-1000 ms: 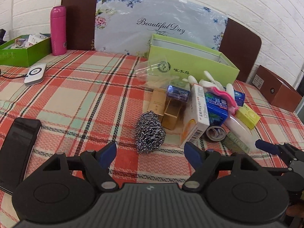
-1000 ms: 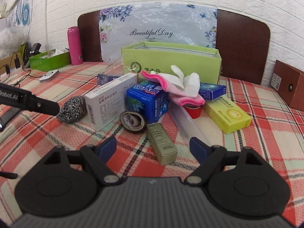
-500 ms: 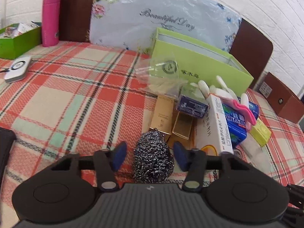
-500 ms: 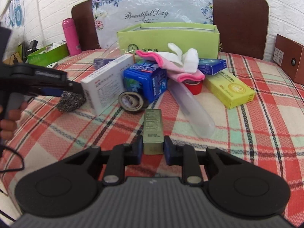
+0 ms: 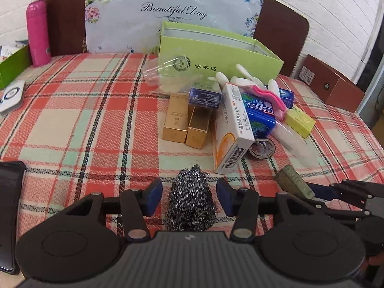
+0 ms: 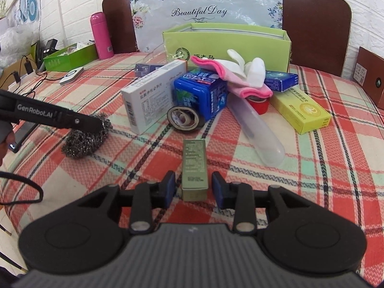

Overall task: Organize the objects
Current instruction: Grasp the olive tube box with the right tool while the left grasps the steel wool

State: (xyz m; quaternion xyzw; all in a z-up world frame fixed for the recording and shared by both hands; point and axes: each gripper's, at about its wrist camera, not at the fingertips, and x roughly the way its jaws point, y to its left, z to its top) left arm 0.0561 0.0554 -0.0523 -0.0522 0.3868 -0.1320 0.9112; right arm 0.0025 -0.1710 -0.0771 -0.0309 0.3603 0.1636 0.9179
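Steel-wool scourer [image 5: 191,199] sits between the blue pads of the left gripper [image 5: 189,198], which have just been opening; a gap shows on each side, so the pads stand clear of it. The scourer's longer axis runs away from the gripper, its narrower end pointing ahead toward the white medicine box [image 5: 234,124]. In the right wrist view the olive-green slim box [image 6: 194,168] lies flat on the plaid tablecloth [image 6: 312,163] between the spread pads of the right gripper [image 6: 193,187], whose jaws have also just been opening. Neither pad touches it. Its long axis runs straight ahead from the gripper, the near end level with the fingertips, the far end pointing at the tape roll [image 6: 183,117]. Ahead and to the right lies a clear plastic tube [image 6: 256,129], angled away to the left. Farther ahead stands the open lime-green box [image 6: 228,45], with the pink-and-white gloves [image 6: 237,72] in front of it.
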